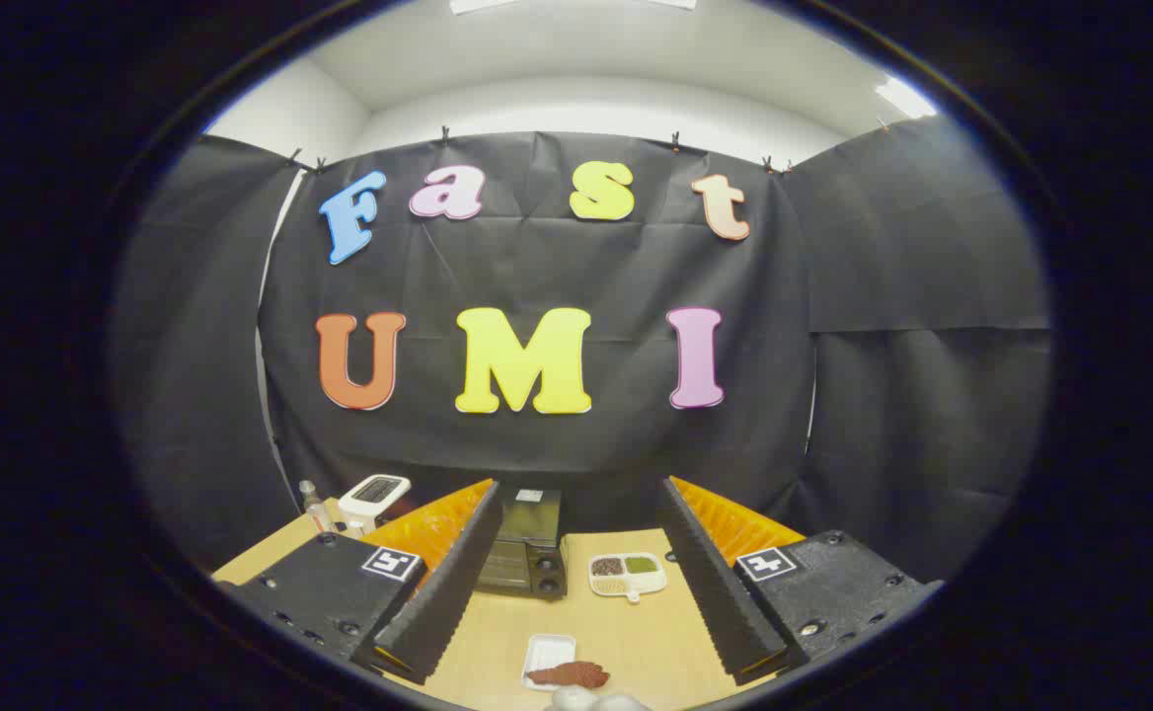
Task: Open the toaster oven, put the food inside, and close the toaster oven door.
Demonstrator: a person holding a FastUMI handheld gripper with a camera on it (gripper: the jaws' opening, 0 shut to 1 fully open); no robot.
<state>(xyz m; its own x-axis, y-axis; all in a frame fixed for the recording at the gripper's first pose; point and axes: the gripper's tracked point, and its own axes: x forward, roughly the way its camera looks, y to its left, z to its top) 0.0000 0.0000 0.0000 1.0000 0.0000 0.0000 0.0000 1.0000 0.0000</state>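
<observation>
A small black toaster oven [527, 548] stands on the wooden table [498, 632] beyond my fingers, close to the left one, with its door closed. A reddish-brown piece of food [578, 674] lies on the edge of a small white tray [547, 660] between the fingers, nearer to me. My gripper [576, 632] is open, held above the table, and nothing is between its fingers.
A white divided dish [626, 574] with dark, green and pale fillings sits right of the oven. A white scale-like device [374, 493] and a small bottle [314, 506] stand at the far left. Pale round objects [596, 700] lie just below the tray.
</observation>
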